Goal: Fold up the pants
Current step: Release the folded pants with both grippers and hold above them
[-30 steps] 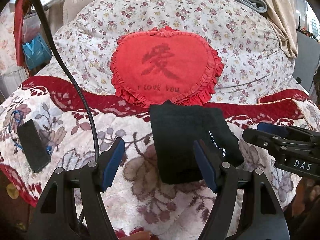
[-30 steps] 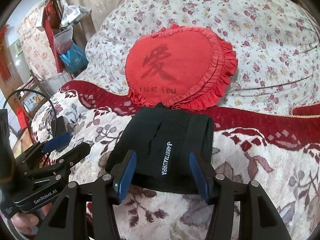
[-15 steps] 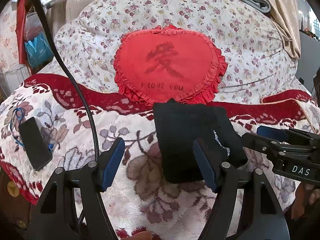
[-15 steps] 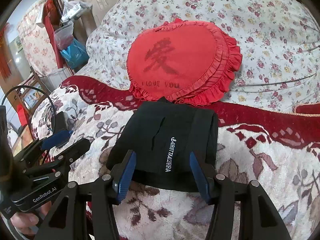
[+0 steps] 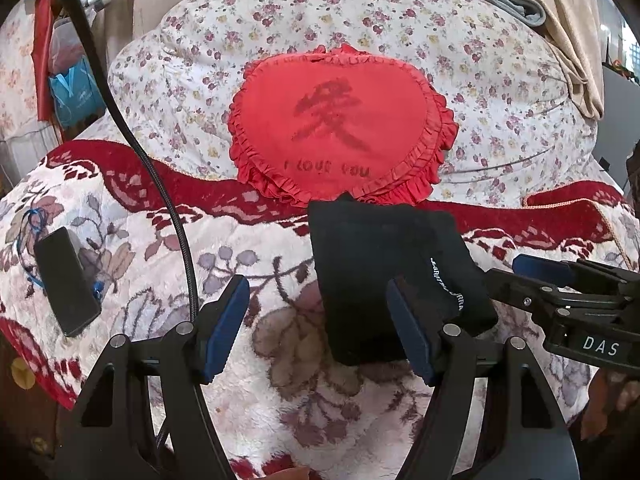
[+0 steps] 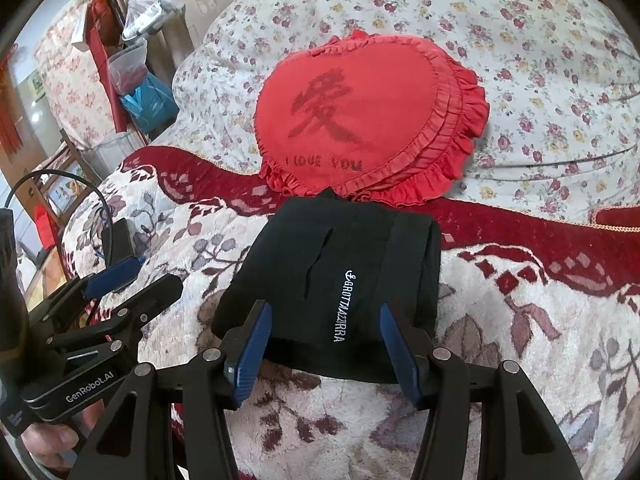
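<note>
Folded black pants [image 5: 380, 272] with a white logo lie as a compact rectangle on the floral blanket [image 5: 280, 340], just in front of a red heart pillow. My left gripper [image 5: 316, 292] is open over the blanket at the pants' left edge, its right finger overlapping them. My right gripper [image 6: 324, 312] stands open at the near edge of the pants [image 6: 340, 272], with its pads apart from the cloth. Each gripper shows in the other's view: the right gripper [image 5: 506, 270] at the pants' right, the left gripper [image 6: 152, 276] at their left.
The red heart pillow [image 5: 340, 132] leans on a flowered quilt [image 5: 500, 60] behind the pants. A black phone [image 5: 64, 280] lies at the blanket's left edge. A black cable [image 5: 160, 192] arcs over the left side. Bags and boxes [image 6: 136, 80] stand beside the bed.
</note>
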Available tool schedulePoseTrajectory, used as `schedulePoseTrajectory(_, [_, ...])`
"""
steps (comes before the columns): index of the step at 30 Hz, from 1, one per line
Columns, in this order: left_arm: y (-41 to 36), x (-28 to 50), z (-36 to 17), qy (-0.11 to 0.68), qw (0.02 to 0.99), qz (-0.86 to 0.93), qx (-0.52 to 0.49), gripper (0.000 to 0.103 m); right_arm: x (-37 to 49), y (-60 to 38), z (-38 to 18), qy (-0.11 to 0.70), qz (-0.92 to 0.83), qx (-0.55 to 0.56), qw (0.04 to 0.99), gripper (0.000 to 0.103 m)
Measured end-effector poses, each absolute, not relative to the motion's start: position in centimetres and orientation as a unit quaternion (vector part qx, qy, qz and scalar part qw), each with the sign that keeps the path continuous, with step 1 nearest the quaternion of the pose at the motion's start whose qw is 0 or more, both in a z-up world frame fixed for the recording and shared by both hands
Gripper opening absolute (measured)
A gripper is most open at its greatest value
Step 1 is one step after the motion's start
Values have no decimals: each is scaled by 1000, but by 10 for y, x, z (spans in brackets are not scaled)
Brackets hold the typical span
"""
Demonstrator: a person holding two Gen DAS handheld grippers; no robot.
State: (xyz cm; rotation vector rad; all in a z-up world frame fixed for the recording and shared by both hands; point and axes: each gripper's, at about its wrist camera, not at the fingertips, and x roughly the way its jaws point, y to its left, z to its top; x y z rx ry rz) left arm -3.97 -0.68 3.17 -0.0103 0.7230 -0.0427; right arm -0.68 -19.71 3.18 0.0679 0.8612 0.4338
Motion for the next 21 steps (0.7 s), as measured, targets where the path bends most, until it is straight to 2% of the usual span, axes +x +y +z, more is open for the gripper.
schedulePoseTrajectory(21, [4, -34, 25, 366, 930, -13, -19, 71, -2, -191, 23, 426, 212, 33, 879, 59])
